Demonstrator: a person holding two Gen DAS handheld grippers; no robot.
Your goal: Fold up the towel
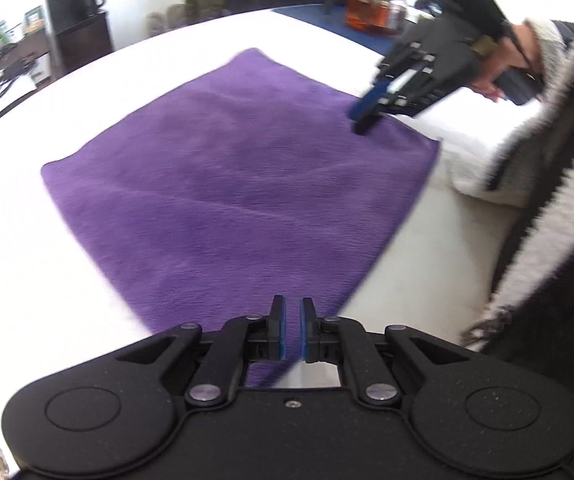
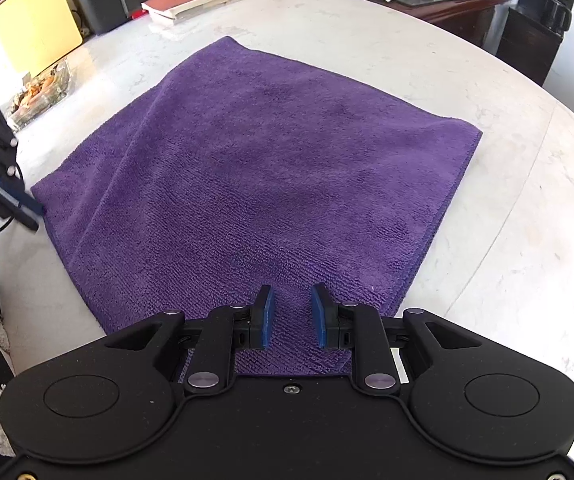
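A purple towel (image 1: 239, 184) (image 2: 267, 168) lies flat on the white marble table (image 2: 507, 220). My left gripper (image 1: 293, 304) hovers over one corner of it, jaws shut with only a thin slit between the blue pads and no cloth visibly pinched. In the right wrist view the left gripper (image 2: 31, 216) points at the towel's left corner. My right gripper (image 2: 291, 292) stands over the neighbouring corner, pads a little apart, with flat towel showing between them. From the left wrist view, the right gripper (image 1: 363, 124) has its tips down on the towel's right edge.
A person's fuzzy white sleeve (image 1: 527, 200) lies along the right side of the table. A glass jar of amber liquid (image 1: 373, 12) stands on a blue mat at the back. Books (image 2: 207, 0), a yellow board (image 2: 31, 28) and a glass dish (image 2: 41, 92) line the table's far side.
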